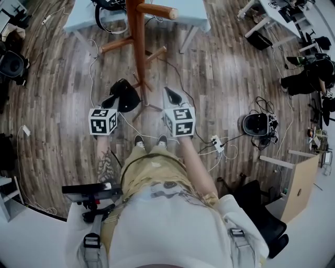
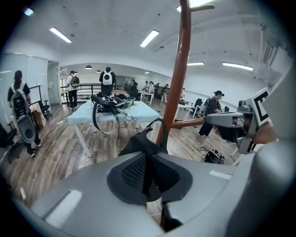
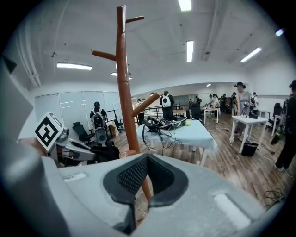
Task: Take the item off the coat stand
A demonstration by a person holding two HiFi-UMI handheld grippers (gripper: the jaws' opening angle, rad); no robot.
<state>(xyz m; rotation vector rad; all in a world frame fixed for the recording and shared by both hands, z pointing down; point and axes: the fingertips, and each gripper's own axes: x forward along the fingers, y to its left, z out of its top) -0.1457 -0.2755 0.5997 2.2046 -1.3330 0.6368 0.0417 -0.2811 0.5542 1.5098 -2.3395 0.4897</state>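
Black fabric item [image 2: 141, 141]: pinched in the left tongs [image 2: 147, 162], low down just beside the pole of the coat stand [image 1: 139, 47]. Its thin loop [image 2: 159, 122] arches up in front of the pole.
Left tongs: clenched on the item, with a thin fold of cloth caught between the pads.
Right tongs [image 3: 147, 159]: clenched on nothing, pointing at the pole from the other side.
Snag risk: I cannot tell whether the loop is clear of the stand. If it is hooked on anything, a sideways pull would tug the stand along.
Tipping risk: the stand looks tall with slim feet, so a drag could rock it toward the pale-blue worktop [image 1: 199, 13].
Slip risk: only a thin fold is held, so a jerk may let the item drop to the wooden floor.
Footing risk: a power strip [image 1: 217, 142] and its cables lie near the person's feet.
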